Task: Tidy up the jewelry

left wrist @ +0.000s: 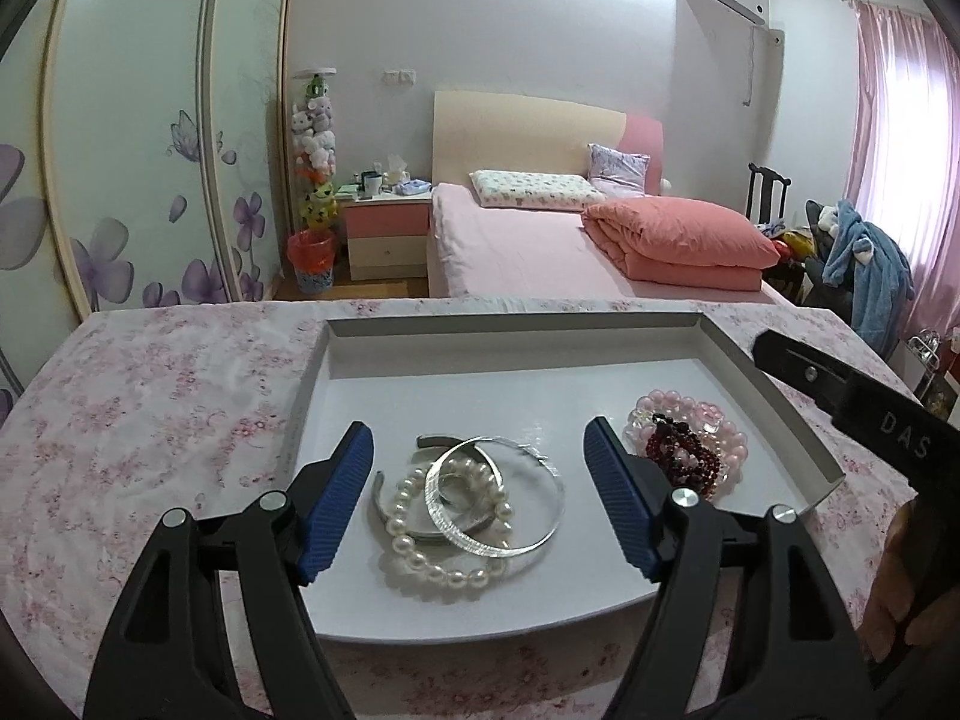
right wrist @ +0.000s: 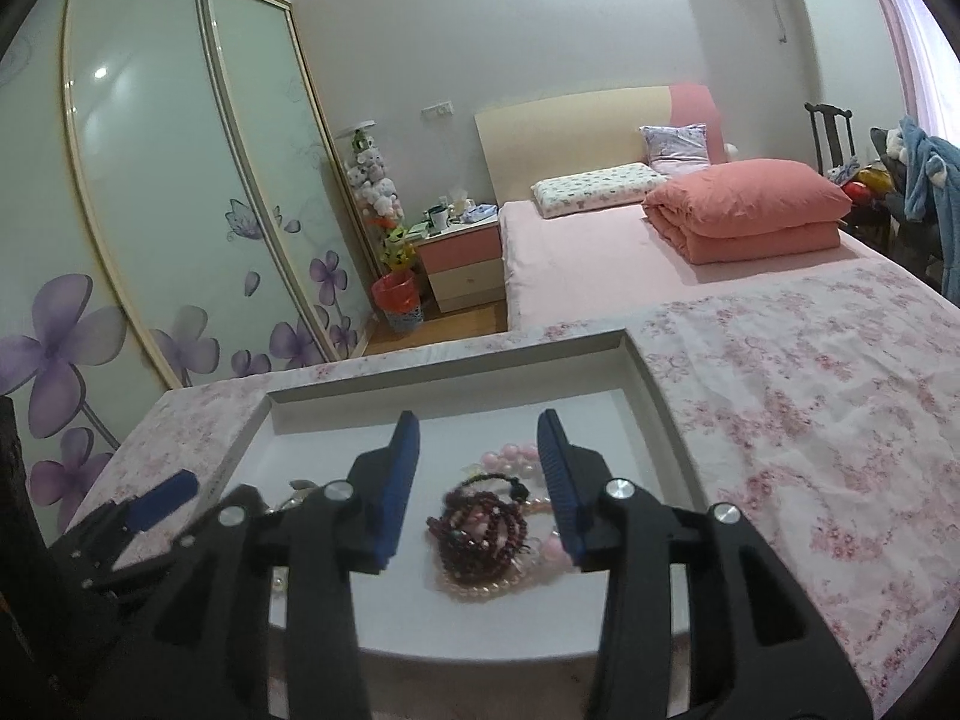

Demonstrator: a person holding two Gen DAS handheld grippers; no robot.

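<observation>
Lying in a shallow white rectangular tray (left wrist: 774,387) on the pink floral-clothed tabletop (left wrist: 150,396), the jewelry forms two heaps. Left tool (left wrist: 480,483), spread wide, hangs over the white pearl bracelet (left wrist: 420,546) tangled with silver bangles (left wrist: 528,516). Right tool (right wrist: 477,483), jaws parted and pinching nothing, hangs over the dark red bead bracelet (right wrist: 480,534) lying on pink bead bracelets (left wrist: 666,408).

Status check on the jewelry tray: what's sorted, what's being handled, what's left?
Done, it seems: the jewelry lies in the white tray as two heaps, pearl bracelet with silver bangles, and dark red bead strand on pink bead bracelets. In hand: nothing; the left gripper and right gripper stand open over one heap each. Left: untangling both piles.
</observation>
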